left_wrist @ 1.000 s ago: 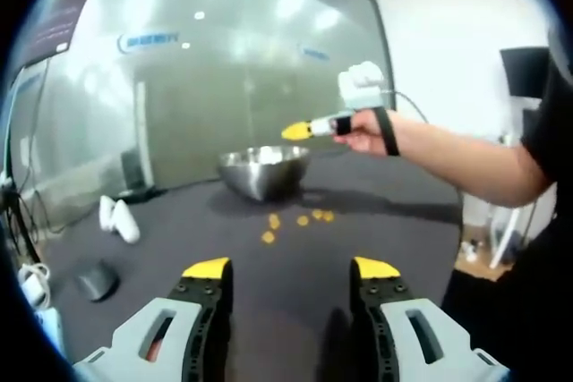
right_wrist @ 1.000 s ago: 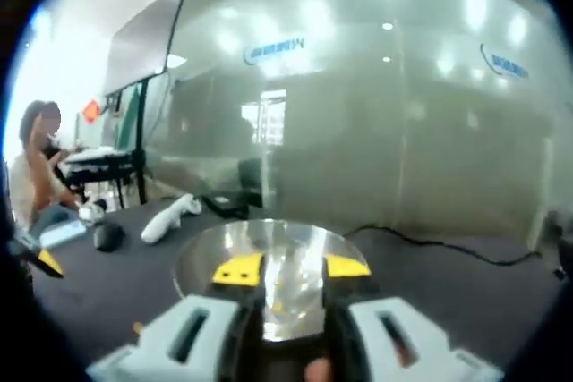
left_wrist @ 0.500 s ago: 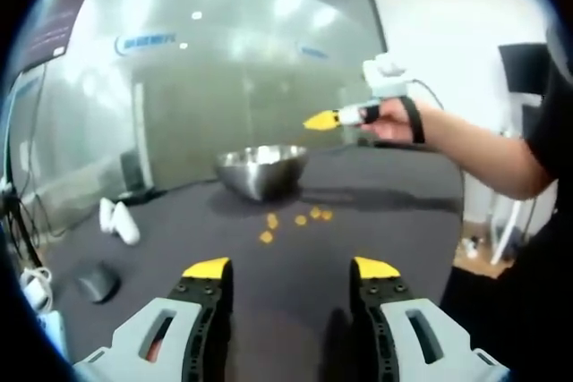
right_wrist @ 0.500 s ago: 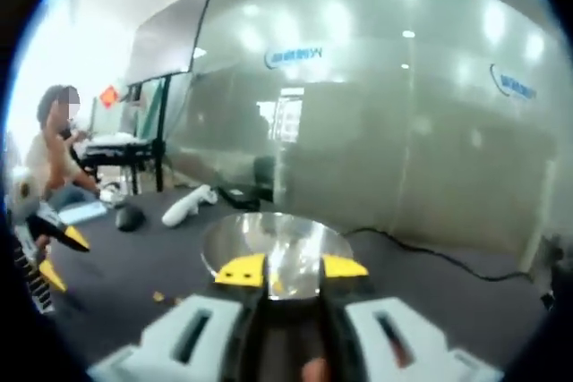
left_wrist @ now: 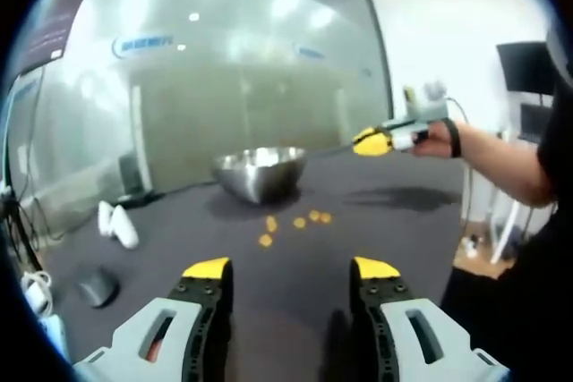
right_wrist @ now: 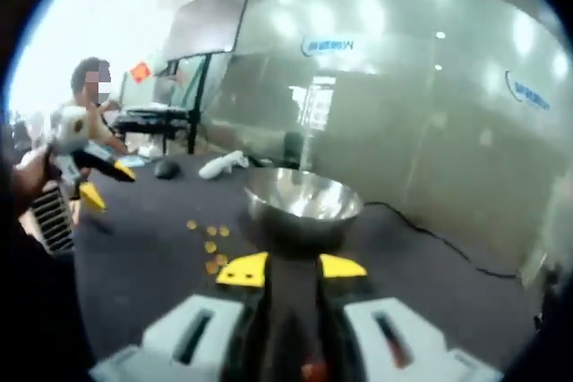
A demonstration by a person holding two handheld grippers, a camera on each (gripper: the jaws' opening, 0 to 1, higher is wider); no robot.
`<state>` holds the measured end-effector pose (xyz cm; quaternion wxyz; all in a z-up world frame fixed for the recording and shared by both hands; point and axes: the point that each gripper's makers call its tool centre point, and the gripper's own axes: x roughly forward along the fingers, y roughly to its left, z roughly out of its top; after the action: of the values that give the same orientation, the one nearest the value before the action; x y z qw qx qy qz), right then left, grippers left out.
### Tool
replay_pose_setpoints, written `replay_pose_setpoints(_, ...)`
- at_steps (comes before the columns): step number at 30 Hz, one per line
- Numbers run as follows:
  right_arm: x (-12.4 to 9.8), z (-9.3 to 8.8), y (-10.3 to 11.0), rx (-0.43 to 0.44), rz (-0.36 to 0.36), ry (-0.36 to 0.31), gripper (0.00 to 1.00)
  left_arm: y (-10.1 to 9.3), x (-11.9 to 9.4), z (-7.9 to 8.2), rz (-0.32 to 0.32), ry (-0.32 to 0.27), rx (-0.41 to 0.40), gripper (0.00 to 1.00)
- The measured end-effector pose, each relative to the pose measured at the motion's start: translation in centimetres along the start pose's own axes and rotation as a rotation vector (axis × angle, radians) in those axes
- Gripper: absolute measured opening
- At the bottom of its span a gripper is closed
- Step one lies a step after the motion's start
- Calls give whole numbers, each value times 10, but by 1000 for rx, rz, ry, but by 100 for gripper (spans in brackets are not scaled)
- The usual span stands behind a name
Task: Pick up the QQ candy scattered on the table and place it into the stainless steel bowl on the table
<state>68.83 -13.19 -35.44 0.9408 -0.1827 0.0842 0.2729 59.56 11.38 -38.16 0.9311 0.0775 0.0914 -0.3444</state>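
Your right gripper has swung away from over the shiny stainless steel bowl and now hangs out to the side above the dark grey table, jaws a little apart on nothing. Your left gripper sits low, jaws wide apart, empty. Small orange QQ candies lie scattered just in front of the bowl; frosted glass wall behind, white controllers and black mouse at the table's side.
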Motion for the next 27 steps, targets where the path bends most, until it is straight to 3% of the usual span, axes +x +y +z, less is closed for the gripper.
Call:
replay_pose_setpoints(5,-4,-10,5,97,54,-3,21,0,-1,-1,4,3,1,54)
replay_pose_setpoints(11,1,-20,28,96,144,26,21,0,-2,0,5,1,2,54)
replay_pose_setpoints(14,5,-24,41,52,179,35,20,0,-1,-1,4,6,6,54)
replay_pose_setpoints(16,9,-29,55,70,239,61,20,0,-1,-1,5,6,5,54)
replay_pose_setpoints(21,24,-35,69,67,264,86,20,-2,-1,-1,2,7,4,54)
replay_pose_setpoints(27,45,-29,89,76,289,95,19,2,-2,-2,19,6,-1,54)
